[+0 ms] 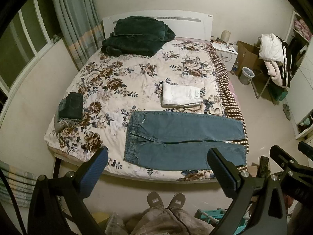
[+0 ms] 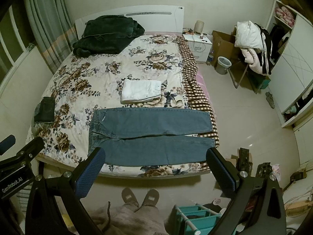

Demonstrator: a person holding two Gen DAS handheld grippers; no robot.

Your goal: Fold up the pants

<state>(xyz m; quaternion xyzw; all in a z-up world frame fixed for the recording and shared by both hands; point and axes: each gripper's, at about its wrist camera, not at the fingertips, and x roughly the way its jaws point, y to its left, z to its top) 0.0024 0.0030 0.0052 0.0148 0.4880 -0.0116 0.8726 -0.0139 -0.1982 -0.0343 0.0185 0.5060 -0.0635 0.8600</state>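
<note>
Blue jeans [image 1: 183,139] lie flat across the near end of the floral bed [image 1: 117,74], waistband toward nine o'clock, legs running to three. Left gripper [image 1: 158,168] hangs above the bed's edge, tongs spread wide — nothing between them. Right gripper [image 2: 154,168], same story: spread, empty. Folded white pants [image 1: 181,95] sit at twelve o'clock from the jeans — dark folded jeans [image 1: 73,105] out at ten.

**Black handheld grippers, person in slippers**

Each gripper, the left gripper [image 1: 157,173] and the right gripper [image 2: 155,173], has black angular arms, silver screws and blue textured finger pads [image 2: 89,173]. White "GenRobot.AI" lettering [image 2: 14,185] marks one housing. The person wears grey-brown slippers [image 1: 165,198] and beige fleecy trousers [image 1: 166,222].
</note>
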